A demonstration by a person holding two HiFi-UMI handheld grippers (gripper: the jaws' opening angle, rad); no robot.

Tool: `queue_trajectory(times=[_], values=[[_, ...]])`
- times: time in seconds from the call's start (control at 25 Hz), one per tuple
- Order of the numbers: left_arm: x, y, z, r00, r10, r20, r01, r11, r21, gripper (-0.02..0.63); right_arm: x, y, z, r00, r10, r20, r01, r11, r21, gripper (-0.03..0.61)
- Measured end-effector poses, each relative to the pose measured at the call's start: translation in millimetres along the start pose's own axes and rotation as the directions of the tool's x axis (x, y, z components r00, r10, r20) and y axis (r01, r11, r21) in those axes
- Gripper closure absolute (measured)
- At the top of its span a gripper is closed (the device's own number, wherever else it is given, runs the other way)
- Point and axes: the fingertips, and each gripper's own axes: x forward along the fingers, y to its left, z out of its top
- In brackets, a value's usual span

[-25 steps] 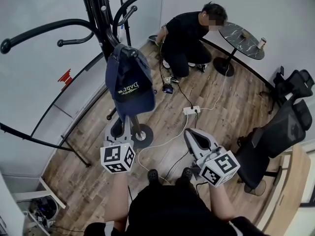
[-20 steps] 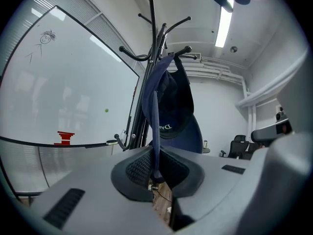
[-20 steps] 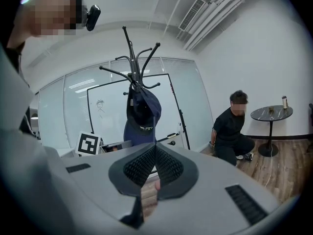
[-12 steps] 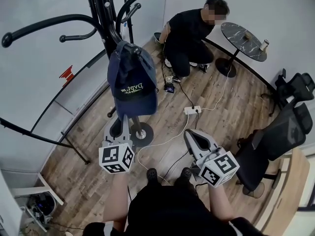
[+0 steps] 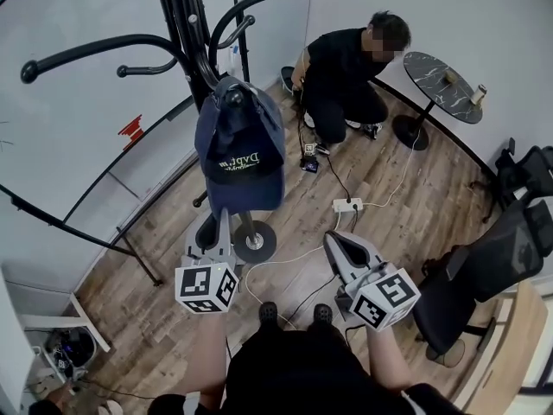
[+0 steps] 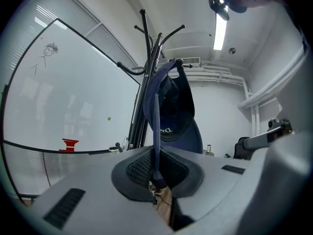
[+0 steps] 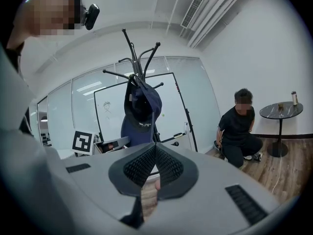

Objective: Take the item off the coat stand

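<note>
Firmly, the left claw [image 6: 156,174] grips the brim of the cap [image 6: 174,106] hanging above.

On the navy cap [image 5: 239,145] you can see light lettering [image 5: 237,157] that seems to begin with "Dvpt". The rest of it, and the small line under it, cannot be read. The left cube [image 5: 206,287] and the right cube [image 5: 385,297], both near you, carry black-and-white square markers. The red sign [image 5: 131,130] at the far left is too small to read.

Grey left claw [image 5: 222,220] and right claw [image 5: 335,239] bear black-and-white marker cubes [image 5: 206,286]; black clothes [image 5: 298,374].
</note>
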Motion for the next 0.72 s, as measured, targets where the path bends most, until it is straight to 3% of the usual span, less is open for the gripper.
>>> queue_trajectory(times=[0.72], values=[[-43.3,-48.7,6.9,0.986,0.164,0.023,-0.164,0.986,0.003,0.583,-17.0,-21.4,16.3,0.977,0.213,0.001,-0.213,0.977,-0.014,0.549]])
